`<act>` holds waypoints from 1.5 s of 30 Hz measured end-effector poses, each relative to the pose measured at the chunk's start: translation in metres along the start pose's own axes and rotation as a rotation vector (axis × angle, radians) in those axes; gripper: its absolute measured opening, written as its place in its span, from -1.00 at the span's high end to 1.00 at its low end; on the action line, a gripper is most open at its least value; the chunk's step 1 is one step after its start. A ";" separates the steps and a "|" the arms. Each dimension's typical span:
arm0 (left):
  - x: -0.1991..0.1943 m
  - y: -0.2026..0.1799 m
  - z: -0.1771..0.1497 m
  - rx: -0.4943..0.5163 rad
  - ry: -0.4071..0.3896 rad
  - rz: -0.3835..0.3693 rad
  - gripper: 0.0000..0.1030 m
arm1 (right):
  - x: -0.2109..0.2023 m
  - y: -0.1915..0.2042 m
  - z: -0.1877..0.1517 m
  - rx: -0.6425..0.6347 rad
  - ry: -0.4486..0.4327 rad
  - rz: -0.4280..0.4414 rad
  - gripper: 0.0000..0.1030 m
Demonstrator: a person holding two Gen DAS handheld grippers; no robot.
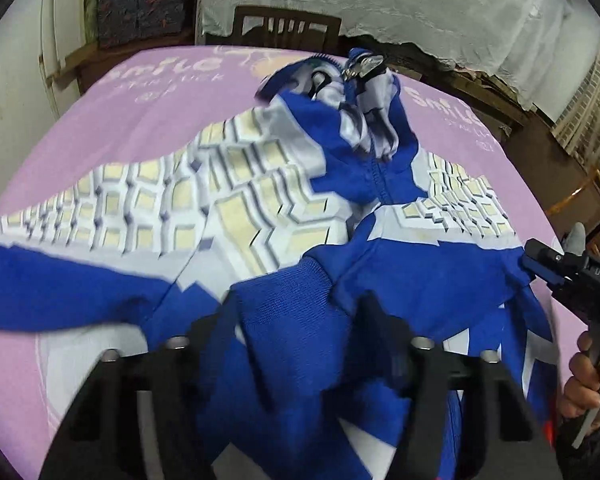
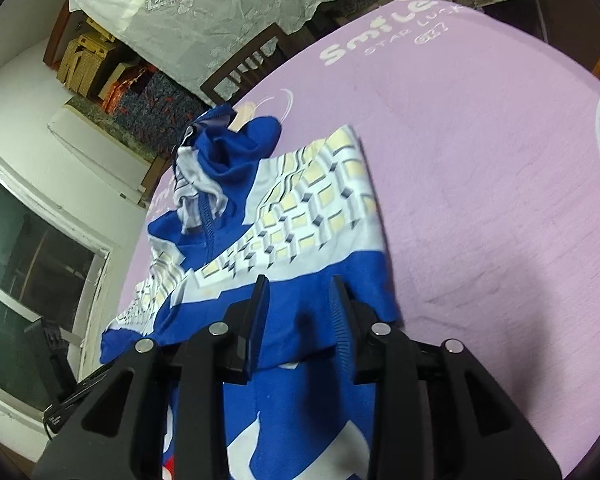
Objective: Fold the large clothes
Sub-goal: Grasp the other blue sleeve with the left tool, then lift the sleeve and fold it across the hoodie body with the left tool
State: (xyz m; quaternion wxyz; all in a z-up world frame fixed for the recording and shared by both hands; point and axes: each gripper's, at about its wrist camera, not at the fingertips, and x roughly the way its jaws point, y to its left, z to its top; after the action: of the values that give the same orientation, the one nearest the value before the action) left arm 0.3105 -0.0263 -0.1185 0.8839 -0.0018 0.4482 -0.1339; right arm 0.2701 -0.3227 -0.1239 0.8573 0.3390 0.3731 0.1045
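A blue and white zip jacket (image 1: pixel 240 208) with a cream block pattern lies spread on a pink printed sheet (image 1: pixel 100 120), collar bunched at the far side. My left gripper (image 1: pixel 304 320) is over the near blue ribbed hem, and bunched cloth fills the gap between its blurred fingers. At the right edge of the left wrist view, my right gripper (image 1: pixel 540 264) holds the jacket's blue edge, with a person's hand (image 1: pixel 584 376) on its handle. In the right wrist view the jacket (image 2: pixel 300 208) has blue cloth lying between the right gripper's (image 2: pixel 300 304) half-closed fingers.
The pink sheet (image 2: pixel 480 160) stretches bare to the right of the jacket. A dark wooden chair (image 1: pixel 288 26) stands at the table's far edge, before a white lace cloth. A dark window (image 2: pixel 28 260) and boxes are at the left.
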 end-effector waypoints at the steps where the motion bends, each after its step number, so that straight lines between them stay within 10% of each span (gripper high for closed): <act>1: -0.001 -0.002 0.001 0.012 -0.009 0.001 0.23 | -0.002 -0.001 0.001 0.003 -0.009 0.001 0.39; 7: 0.004 -0.019 0.018 0.080 -0.033 0.023 0.86 | 0.005 0.010 0.005 -0.038 -0.022 -0.011 0.40; 10: 0.009 -0.020 0.025 0.091 -0.034 0.045 0.85 | 0.021 0.020 0.011 -0.117 -0.019 -0.154 0.46; 13: 0.023 -0.020 0.022 0.112 -0.017 0.081 0.70 | 0.032 0.006 0.021 -0.126 -0.026 -0.301 1.00; 18: 0.021 -0.019 0.017 0.101 -0.026 0.114 0.27 | 0.031 -0.005 0.025 -0.106 -0.017 -0.275 1.00; 23: -0.009 -0.018 0.026 0.074 -0.123 0.075 -0.22 | 0.023 0.013 0.038 -0.086 -0.050 -0.165 0.83; 27: 0.028 -0.017 0.027 0.090 -0.013 0.116 -0.23 | 0.042 0.031 0.043 -0.128 -0.040 -0.183 0.41; 33: 0.020 -0.002 0.026 0.028 -0.022 0.140 -0.30 | 0.048 0.017 0.033 -0.097 -0.001 -0.176 0.34; 45: -0.104 0.173 -0.041 -0.368 -0.112 0.348 -0.51 | -0.006 0.087 -0.037 -0.199 -0.034 0.008 0.04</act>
State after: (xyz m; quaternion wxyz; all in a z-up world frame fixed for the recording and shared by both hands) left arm 0.2601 0.1698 -0.0821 0.9018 -0.0932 0.4090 0.1041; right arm 0.2462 -0.2418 -0.0812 0.8924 0.2555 0.3450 0.1388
